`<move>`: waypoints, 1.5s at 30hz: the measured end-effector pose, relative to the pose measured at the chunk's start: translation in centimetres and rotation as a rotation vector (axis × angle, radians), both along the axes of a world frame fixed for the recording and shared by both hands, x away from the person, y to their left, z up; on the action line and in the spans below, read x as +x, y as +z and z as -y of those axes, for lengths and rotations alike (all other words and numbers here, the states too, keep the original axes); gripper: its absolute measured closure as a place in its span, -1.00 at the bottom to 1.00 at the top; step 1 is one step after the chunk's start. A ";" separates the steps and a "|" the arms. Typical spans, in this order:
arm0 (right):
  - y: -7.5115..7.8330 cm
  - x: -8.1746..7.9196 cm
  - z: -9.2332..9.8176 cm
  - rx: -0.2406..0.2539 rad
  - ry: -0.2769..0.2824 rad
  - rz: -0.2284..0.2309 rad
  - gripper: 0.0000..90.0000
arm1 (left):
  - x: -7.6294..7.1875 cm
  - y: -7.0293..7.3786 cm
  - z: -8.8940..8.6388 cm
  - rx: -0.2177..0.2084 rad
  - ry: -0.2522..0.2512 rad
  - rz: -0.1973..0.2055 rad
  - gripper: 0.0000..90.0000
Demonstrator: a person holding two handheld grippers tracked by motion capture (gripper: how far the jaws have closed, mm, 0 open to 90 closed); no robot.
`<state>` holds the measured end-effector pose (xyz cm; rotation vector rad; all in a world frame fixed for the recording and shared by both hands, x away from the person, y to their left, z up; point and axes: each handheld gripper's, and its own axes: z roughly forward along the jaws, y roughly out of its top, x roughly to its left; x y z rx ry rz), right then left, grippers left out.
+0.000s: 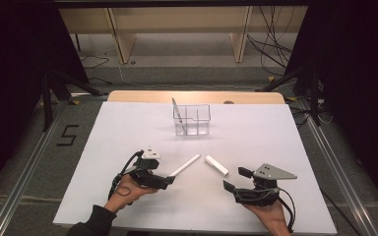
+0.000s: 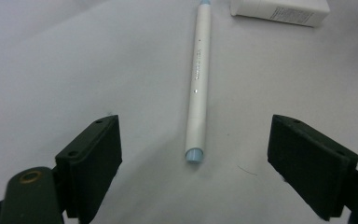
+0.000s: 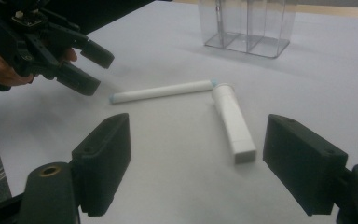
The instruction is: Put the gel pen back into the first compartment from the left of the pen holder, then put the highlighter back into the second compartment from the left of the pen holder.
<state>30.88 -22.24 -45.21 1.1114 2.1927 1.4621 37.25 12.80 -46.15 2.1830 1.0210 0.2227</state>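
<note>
A white pen with pale blue ends (image 1: 185, 165) (image 2: 198, 79) (image 3: 161, 91) lies flat on the white table. Its near end points at my left gripper (image 1: 171, 180) (image 2: 193, 163) (image 3: 89, 69), which is open just short of it. A white rectangular tube (image 1: 217, 165) (image 3: 233, 121) (image 2: 279, 11) lies right of the pen, their far ends close together. My right gripper (image 1: 233, 179) (image 3: 196, 163) is open, a little in front of the tube. A clear plastic organiser (image 1: 192, 119) (image 3: 247, 25) stands farther back with a white pen (image 1: 176, 112) leaning in its left compartment.
The white sheet (image 1: 128, 128) covers a wooden table whose back edge (image 1: 197, 96) shows behind the organiser. Black stands, cables and wooden furniture legs lie on the floor beyond. A "5" is marked in tape (image 1: 67, 135) on the floor at left.
</note>
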 end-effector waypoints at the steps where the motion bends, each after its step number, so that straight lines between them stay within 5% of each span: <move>1: 0.0 0.0 0.0 -0.004 0.000 0.004 -0.46 | 0.1 0.0 0.1 0.012 -0.007 -0.003 -0.61; 15: -0.4 -0.1 0.0 -0.008 0.004 -0.009 -0.47 | 1.4 0.6 2.3 0.098 -0.067 -0.042 -0.49; 24: -0.3 -0.2 0.1 -0.007 0.001 -0.006 -0.47 | 2.2 0.4 3.6 0.189 -0.109 -0.068 -0.16; 45: -0.3 -0.2 0.0 -0.004 0.007 -0.007 -0.46 | 3.3 -0.8 4.6 0.268 -0.149 -0.093 0.47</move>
